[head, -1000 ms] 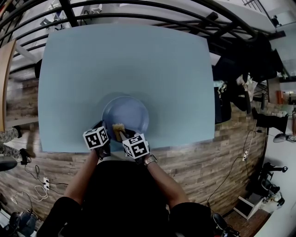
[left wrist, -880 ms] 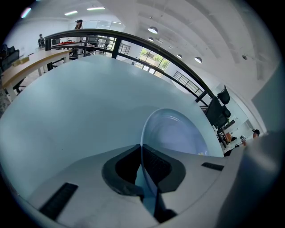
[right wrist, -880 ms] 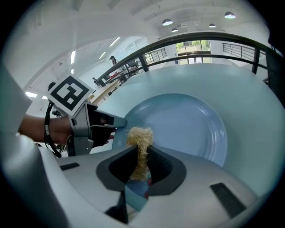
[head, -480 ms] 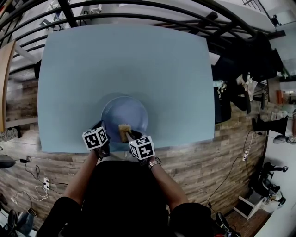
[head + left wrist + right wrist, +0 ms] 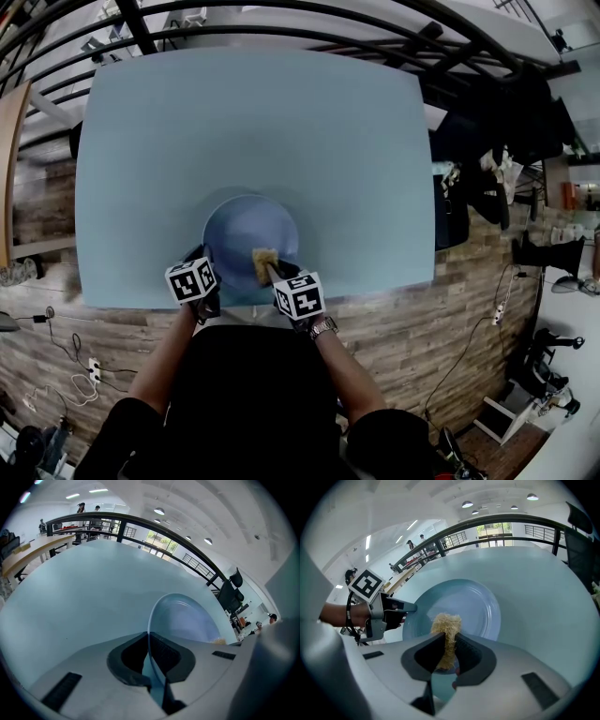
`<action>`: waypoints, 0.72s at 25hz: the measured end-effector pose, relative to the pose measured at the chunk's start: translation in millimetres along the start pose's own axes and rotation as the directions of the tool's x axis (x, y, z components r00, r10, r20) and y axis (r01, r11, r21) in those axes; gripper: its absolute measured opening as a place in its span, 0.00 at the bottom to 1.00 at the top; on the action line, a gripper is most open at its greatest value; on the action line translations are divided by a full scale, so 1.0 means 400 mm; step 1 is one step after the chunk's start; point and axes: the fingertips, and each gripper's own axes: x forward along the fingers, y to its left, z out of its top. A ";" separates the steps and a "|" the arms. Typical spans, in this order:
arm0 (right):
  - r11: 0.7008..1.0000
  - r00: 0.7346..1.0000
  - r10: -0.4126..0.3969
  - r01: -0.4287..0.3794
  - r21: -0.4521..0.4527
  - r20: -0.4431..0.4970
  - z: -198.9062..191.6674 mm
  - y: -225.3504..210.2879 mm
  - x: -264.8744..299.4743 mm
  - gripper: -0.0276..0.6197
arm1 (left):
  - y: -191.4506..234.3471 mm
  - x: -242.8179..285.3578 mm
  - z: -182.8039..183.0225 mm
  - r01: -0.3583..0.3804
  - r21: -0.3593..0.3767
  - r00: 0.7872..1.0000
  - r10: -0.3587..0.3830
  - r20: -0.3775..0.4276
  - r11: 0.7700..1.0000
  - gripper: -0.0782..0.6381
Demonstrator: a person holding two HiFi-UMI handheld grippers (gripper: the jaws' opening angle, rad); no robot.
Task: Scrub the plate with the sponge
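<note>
We've got our left gripper pinching the plate by its near-left rim, and our right gripper clamped on the sponge, which sits on the plate's near-right part.

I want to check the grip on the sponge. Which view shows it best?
The right gripper view: the sponge sits centred, pinched in the right tongs over the plate. The head view shows it tiny; the left gripper view, only a sliver.

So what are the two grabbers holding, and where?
The left gripper pinches the plate by its rim; the right gripper clamps the sponge by its near end.
</note>
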 end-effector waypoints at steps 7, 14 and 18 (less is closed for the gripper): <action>1.000 1.000 -0.015 0.015 -0.012 -0.001 0.006 -0.043 -0.008 0.14 | -0.003 0.003 -0.004 -0.004 0.008 1.000 0.004 0.003 1.000 0.12; 0.997 0.999 -0.034 0.033 -0.074 -0.009 0.029 -0.081 -0.013 0.14 | -0.004 -0.001 -0.004 -0.015 0.016 1.000 0.015 0.003 1.000 0.12; 0.995 0.999 -0.042 0.041 -0.090 -0.004 0.045 -0.105 -0.011 0.14 | -0.003 0.003 -0.006 -0.019 0.018 1.000 0.019 0.008 1.000 0.12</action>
